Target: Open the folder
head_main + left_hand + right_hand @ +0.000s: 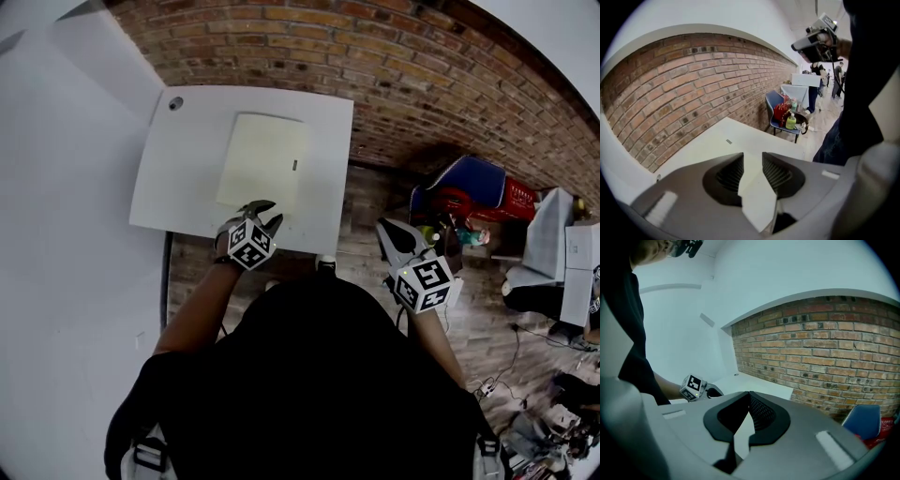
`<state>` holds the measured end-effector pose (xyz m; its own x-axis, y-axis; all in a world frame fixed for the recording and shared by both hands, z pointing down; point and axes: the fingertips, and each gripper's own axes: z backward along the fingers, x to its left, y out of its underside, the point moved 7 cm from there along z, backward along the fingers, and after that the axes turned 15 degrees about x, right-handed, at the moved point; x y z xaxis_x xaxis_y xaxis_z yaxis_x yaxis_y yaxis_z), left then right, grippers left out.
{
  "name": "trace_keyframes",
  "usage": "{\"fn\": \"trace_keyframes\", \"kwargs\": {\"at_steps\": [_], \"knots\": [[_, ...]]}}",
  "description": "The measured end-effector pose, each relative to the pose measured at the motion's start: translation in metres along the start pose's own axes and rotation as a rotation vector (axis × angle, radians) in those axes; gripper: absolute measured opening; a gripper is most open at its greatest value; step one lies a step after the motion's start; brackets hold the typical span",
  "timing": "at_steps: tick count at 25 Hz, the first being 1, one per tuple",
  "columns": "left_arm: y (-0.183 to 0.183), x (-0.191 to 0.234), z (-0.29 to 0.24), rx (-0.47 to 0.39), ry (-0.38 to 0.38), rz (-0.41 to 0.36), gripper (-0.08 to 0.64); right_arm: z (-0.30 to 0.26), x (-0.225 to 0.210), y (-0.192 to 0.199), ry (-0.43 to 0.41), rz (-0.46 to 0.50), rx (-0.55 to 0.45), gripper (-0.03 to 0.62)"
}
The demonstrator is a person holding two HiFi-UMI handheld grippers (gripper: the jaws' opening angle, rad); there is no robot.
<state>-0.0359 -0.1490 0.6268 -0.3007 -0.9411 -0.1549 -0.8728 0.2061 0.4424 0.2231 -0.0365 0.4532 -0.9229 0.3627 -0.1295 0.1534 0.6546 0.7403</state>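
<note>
A pale cream folder (pixel 262 161) lies flat and closed on the white table (pixel 178 178), with a small dark tab (pixel 293 165) near its right edge. My left gripper (pixel 265 212) hovers over the folder's near edge, tilted down, its jaws open with nothing between them. In the left gripper view the left gripper (pixel 752 153) shows the pale surface through the gap, and the tab (pixel 729 141) lies beyond. My right gripper (pixel 394 234) hangs off the table's right side over the floor. Its jaws (pixel 749 393) meet at the tips, holding nothing.
A brick wall (pixel 394 66) runs behind the table and a white wall (pixel 56 187) stands at the left. A blue chair (pixel 473 178) with a red bag and a green bottle (pixel 791 122) stands right of the table. A round cable hole (pixel 175 103) marks the table's far left corner.
</note>
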Motion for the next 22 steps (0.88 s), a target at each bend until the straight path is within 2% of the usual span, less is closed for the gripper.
{"fn": "trace_keyframes", "kwargs": {"at_steps": [6, 10, 22], "knots": [[0.003, -0.006, -0.022, 0.043, 0.014, -0.053, 0.135, 0.001, -0.003, 0.003, 0.004, -0.007, 0.016, 0.002], [0.008, -0.01, -0.038, 0.061, 0.026, -0.062, 0.164, 0.001, -0.005, 0.007, 0.007, -0.014, 0.027, 0.002], [0.013, -0.019, -0.082, 0.145, -0.08, -0.205, 0.204, 0.005, -0.013, 0.009, 0.01, -0.022, 0.042, 0.002]]}}
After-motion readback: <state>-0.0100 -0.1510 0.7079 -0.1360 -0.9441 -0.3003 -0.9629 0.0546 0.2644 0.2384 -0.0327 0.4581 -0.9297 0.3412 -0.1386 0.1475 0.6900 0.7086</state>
